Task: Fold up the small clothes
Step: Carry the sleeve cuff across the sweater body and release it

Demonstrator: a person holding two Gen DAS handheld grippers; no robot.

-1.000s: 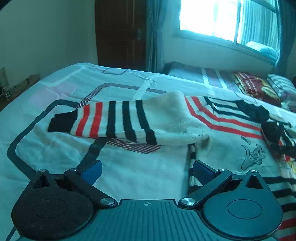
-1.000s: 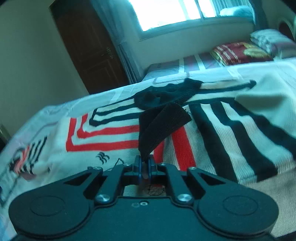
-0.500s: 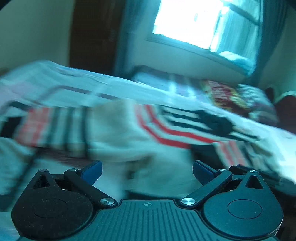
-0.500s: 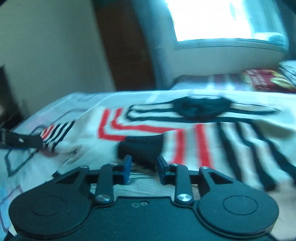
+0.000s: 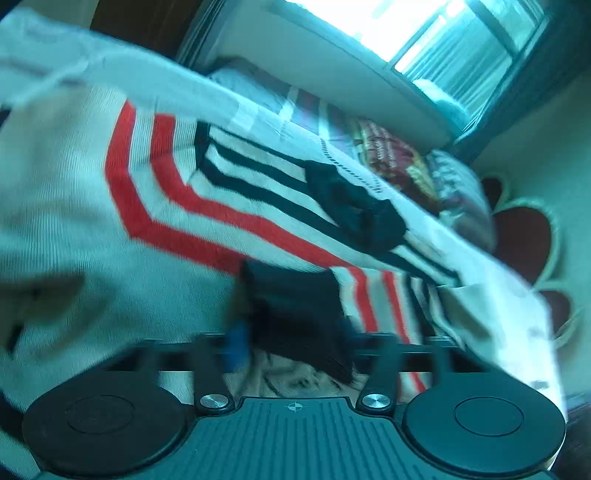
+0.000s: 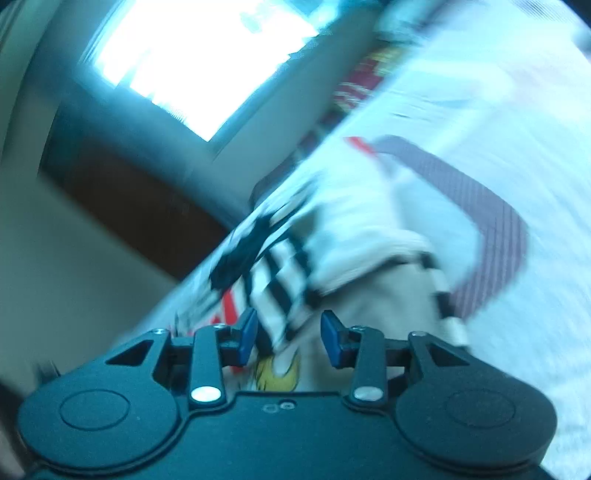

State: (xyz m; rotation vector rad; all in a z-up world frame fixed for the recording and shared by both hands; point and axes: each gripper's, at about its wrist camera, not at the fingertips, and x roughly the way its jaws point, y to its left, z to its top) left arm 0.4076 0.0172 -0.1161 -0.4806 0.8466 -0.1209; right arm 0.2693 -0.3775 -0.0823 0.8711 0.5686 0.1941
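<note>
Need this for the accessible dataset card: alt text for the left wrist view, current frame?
Blurred fisheye view: the left gripper has just been closing, with the black cuff of a cream sweater with red and black stripes between its blue pads. The sweater lies spread on a bed, with pillows and a bright window behind.

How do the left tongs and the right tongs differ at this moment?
The left tongs have just been closing, with a black cuff pinched between the pads. The right tongs have just been opening and grip nothing. The left tongs look smeared by motion, while the right tongs look sharp, with their pads clearly apart. Both have blue pads and point at the striped sweater.
</note>
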